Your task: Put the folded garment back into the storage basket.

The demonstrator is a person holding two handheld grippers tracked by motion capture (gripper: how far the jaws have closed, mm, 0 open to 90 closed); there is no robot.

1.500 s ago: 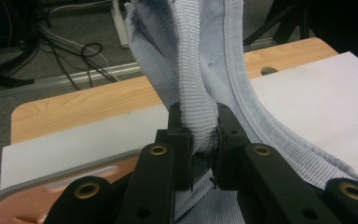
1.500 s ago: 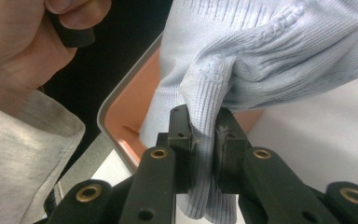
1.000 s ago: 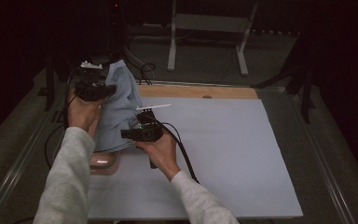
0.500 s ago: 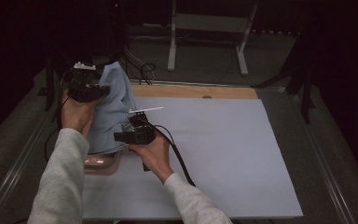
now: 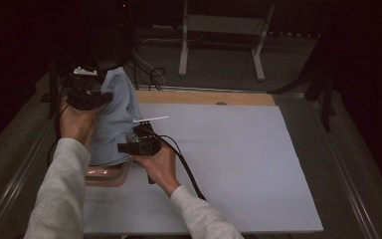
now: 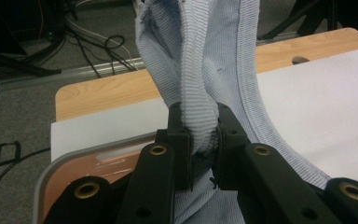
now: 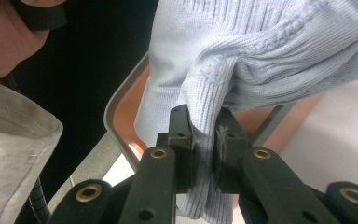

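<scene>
My right hand-held gripper (image 5: 140, 141) has drifted left and nearer, toward the tray (image 5: 107, 175) on the worktop (image 5: 238, 149); both it and my left hand-held gripper (image 5: 90, 94) clamp the pale-blue knit sweater (image 5: 114, 114), raised above the tray, ready for spreading.

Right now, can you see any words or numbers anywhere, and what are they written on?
"ID": large dark letters on the grey floor mat, at the left edge of the left gripper view; they are cut off by the frame, so there may be more to the word.
No words or numbers can be read on the light blue sweater, the orange tray, the white table cover or the two grippers.
</scene>
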